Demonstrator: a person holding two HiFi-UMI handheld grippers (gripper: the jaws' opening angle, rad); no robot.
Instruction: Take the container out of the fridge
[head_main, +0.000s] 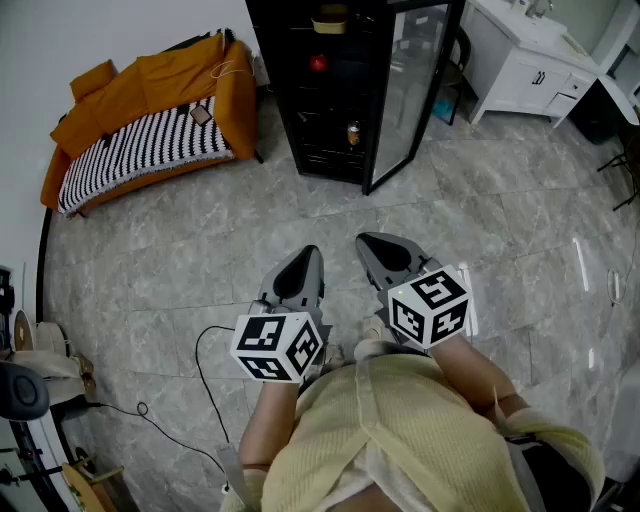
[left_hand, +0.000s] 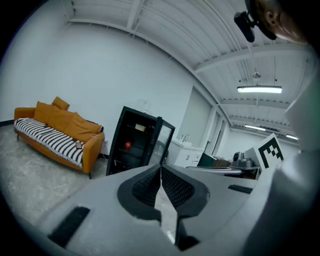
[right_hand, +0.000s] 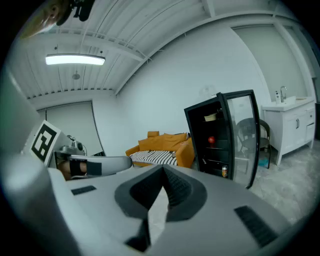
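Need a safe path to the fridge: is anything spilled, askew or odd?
Nothing looks spilled. The fridge door stands open; a loose black cable on the floor by the person's left could trip someone.

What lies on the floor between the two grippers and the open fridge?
Nothing: in the head view, only bare floor tiles lie between the left gripper, the right gripper and the fridge.

A grey tiled floor (head_main: 200, 230) is carrying an orange sofa (head_main: 150, 110), a black fridge (head_main: 330, 110) standing with its door open, and a white cabinet (head_main: 520, 65); a black cable (head_main: 205, 385) is trailing across it.
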